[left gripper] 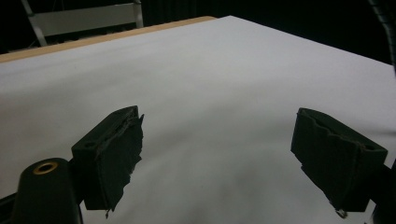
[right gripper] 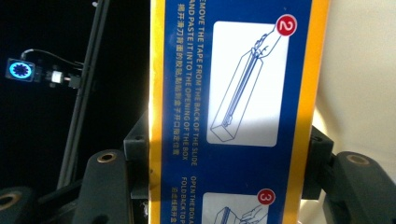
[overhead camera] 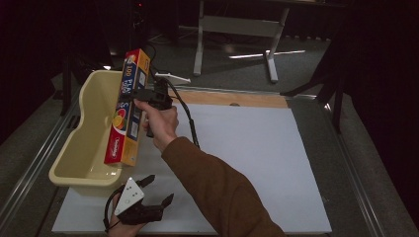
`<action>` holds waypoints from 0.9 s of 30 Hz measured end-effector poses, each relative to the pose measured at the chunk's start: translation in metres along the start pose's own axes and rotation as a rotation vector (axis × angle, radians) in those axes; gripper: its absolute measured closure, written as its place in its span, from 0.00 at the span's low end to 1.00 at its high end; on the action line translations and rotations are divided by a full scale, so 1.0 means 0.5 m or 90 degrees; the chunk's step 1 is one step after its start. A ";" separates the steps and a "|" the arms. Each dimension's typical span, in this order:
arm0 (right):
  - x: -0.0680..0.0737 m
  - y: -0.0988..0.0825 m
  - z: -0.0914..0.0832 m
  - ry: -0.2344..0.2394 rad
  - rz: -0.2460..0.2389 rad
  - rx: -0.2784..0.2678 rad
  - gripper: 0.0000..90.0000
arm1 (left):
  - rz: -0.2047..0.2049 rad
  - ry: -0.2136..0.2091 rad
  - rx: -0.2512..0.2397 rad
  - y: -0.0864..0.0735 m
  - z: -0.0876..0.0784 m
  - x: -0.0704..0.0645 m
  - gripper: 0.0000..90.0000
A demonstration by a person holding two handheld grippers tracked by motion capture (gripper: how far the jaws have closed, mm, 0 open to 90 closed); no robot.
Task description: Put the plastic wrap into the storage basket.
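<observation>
Over the yellow tub (overhead camera: 84, 148), the right hand-held gripper (overhead camera: 143, 94) clamps a wrap box (overhead camera: 127, 106).

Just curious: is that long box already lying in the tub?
Not yet. The box hangs tilted above the tub, clamped by the right gripper.

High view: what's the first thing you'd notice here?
The long, bright wrap box stands out, held nearly upright over the pale yellow tub at the table's left by the right tool. Lower down, the left tool sits open and empty above the white sheet.
</observation>
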State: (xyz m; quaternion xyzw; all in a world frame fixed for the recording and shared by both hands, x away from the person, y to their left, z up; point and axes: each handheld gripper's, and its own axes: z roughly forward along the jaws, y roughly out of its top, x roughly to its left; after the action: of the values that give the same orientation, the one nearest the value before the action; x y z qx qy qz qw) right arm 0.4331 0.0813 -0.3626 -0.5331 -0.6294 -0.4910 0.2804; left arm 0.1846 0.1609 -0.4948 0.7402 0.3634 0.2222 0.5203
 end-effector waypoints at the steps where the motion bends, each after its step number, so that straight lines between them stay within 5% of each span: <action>1: 0.001 -0.001 0.007 0.003 0.004 0.002 0.44 | 0.000 0.000 -0.001 0.000 -0.001 0.000 0.18; 22: -0.002 -0.022 0.086 -0.036 0.030 0.009 0.43 | -0.008 0.015 -0.013 -0.002 -0.012 0.006 0.18; 27: 0.003 -0.034 0.098 -0.050 0.016 0.003 0.43 | -0.011 0.016 -0.016 -0.002 -0.013 0.007 0.18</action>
State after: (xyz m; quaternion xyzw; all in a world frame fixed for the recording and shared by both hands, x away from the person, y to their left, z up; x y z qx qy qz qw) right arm 0.4248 0.1276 -0.3843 -0.5592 -0.6341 -0.4646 0.2633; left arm 0.1818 0.1679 -0.4936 0.7280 0.3731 0.2314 0.5266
